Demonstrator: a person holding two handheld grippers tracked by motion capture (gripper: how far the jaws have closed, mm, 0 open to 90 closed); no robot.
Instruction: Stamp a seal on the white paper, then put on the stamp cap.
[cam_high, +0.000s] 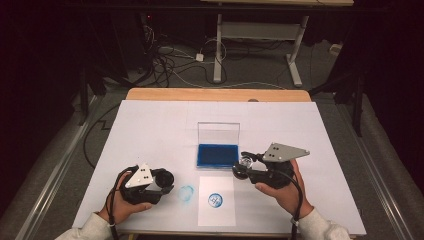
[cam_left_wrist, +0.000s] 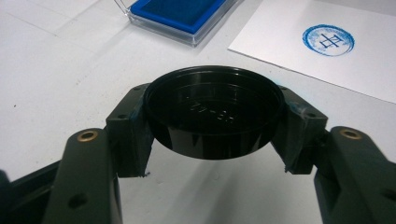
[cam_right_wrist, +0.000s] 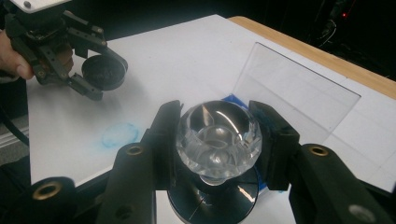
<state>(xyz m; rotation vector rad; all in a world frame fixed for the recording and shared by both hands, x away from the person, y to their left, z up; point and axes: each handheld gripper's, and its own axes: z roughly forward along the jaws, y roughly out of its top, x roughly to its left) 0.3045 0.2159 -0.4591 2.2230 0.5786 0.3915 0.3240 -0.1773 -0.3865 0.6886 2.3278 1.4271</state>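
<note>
Left gripper (cam_left_wrist: 212, 140) clamped on round black plastic cap (cam_left_wrist: 212, 112); right gripper (cam_right_wrist: 217, 135) clamped on clear faceted-knob stamp (cam_right_wrist: 217, 140).

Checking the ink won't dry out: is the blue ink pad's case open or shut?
Open. The ink pad case has its clear lid standing upright behind the exposed blue pad; the right gripper view shows the raised lid too.
</note>
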